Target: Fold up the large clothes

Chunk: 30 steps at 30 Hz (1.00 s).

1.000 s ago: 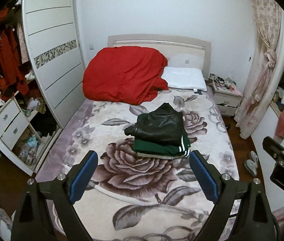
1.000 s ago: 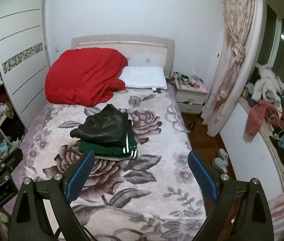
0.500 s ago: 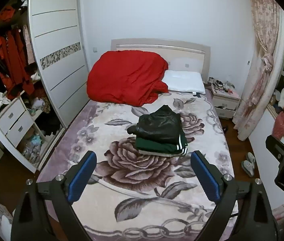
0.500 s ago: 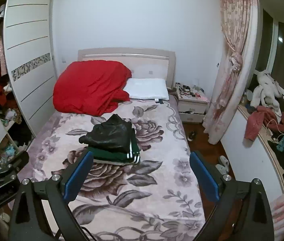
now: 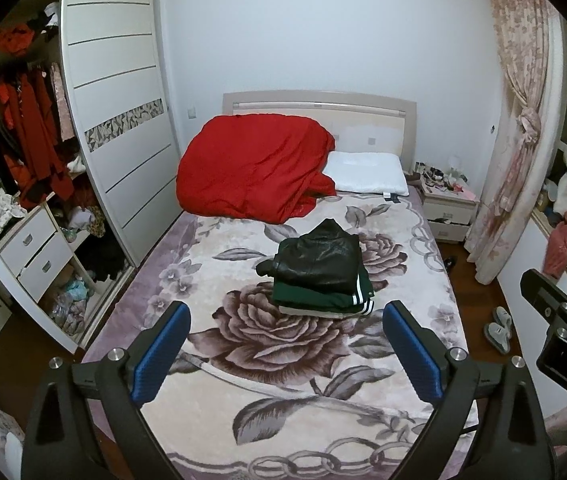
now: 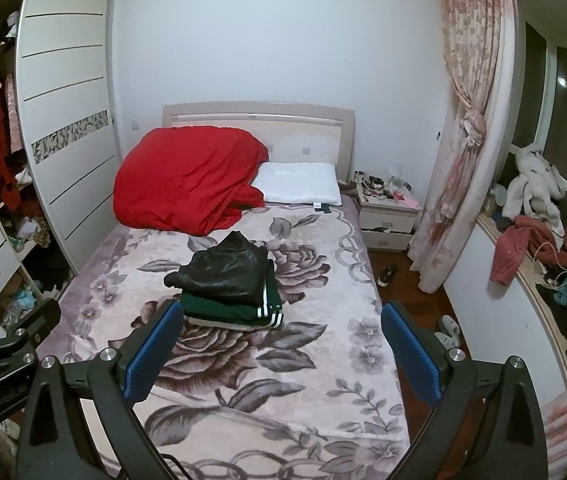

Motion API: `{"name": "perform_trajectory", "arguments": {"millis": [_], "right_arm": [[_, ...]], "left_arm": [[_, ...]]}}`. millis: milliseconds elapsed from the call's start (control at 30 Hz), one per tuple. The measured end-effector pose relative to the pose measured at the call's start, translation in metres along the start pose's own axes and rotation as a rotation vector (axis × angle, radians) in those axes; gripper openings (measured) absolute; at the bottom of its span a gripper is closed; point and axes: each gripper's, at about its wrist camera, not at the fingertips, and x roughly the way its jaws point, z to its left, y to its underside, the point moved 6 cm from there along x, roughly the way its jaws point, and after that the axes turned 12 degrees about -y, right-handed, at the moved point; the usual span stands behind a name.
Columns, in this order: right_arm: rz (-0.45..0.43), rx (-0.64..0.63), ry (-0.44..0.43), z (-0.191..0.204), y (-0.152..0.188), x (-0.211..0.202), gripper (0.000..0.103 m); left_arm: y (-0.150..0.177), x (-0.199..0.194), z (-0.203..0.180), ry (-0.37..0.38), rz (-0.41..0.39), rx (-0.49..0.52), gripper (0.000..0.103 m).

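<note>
Both claws have drawn back from the bed (image 5: 423,400) over the last second, so the whole mattress now shows; I'd judge this round of folding finished. The folded stack (image 5: 319,276) sits mid-bed, below the red quilt (image 5: 255,168). The left claw (image 5: 285,350) and right claw (image 6: 281,350) hang spread and empty, well short of the stack.

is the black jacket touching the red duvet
Apart. The left wrist view shows a strip of floral blanket between the black jacket and the red duvet.
</note>
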Motion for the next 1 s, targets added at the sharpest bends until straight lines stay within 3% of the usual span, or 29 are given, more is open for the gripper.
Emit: {"name": "perform_trajectory", "arguments": {"millis": [1000], "right_arm": [[-0.001, -0.007, -0.004, -0.008, -0.002, -0.012, 0.102]], "left_arm": [[-0.002, -0.009, 0.000, 0.003, -0.008, -0.006, 0.099]]}}
